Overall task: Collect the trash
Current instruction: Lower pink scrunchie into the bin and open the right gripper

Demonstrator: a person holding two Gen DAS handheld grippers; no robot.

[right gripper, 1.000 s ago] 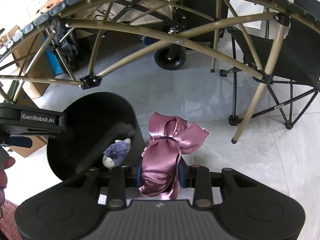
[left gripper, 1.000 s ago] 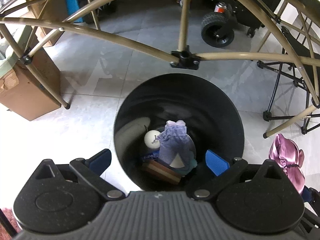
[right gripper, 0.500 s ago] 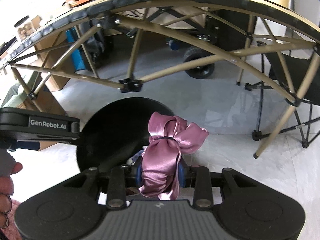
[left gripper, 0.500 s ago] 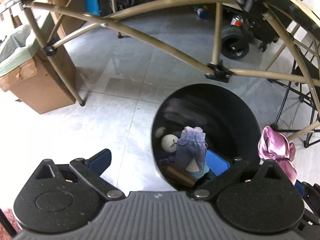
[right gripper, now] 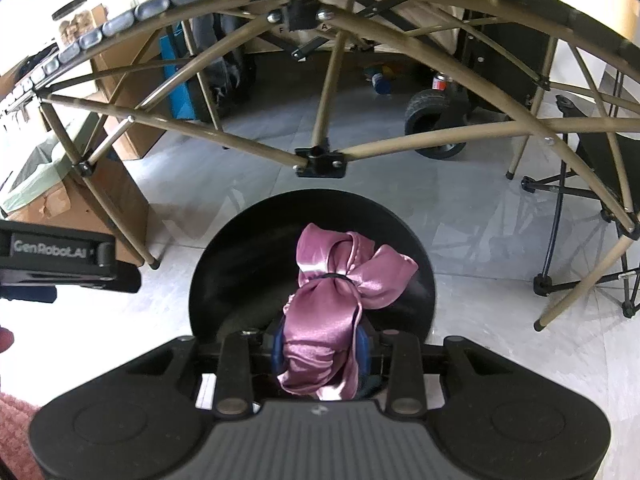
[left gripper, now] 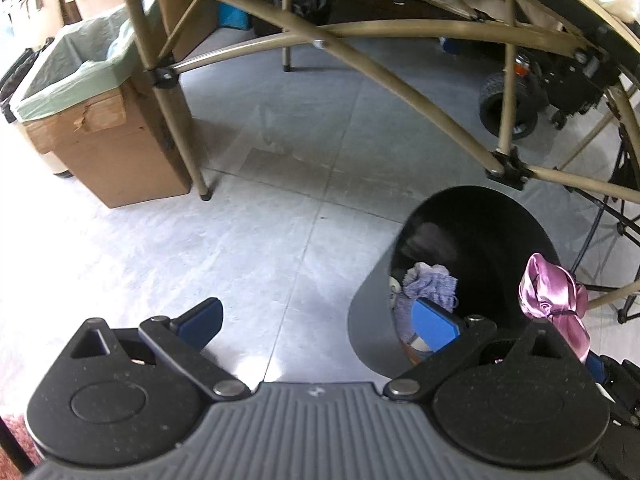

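Satin fills the right gripper: a pink bow scrunchie is clamped between its blue fingers, whose pads are mostly hidden by the folds. The scrunchie stands lengthwise away from the camera, its tail bunched near the body and its bow loops at the far end, above the mouth of the black trash bin. The bin's bottom is hidden in this view. The left gripper has its fingers wide apart and empty over the grey tiled floor, beside the bin; a lavender knitted item lies inside, partly cut off. Farther off stands a lined cardboard box under the tan-framed table.
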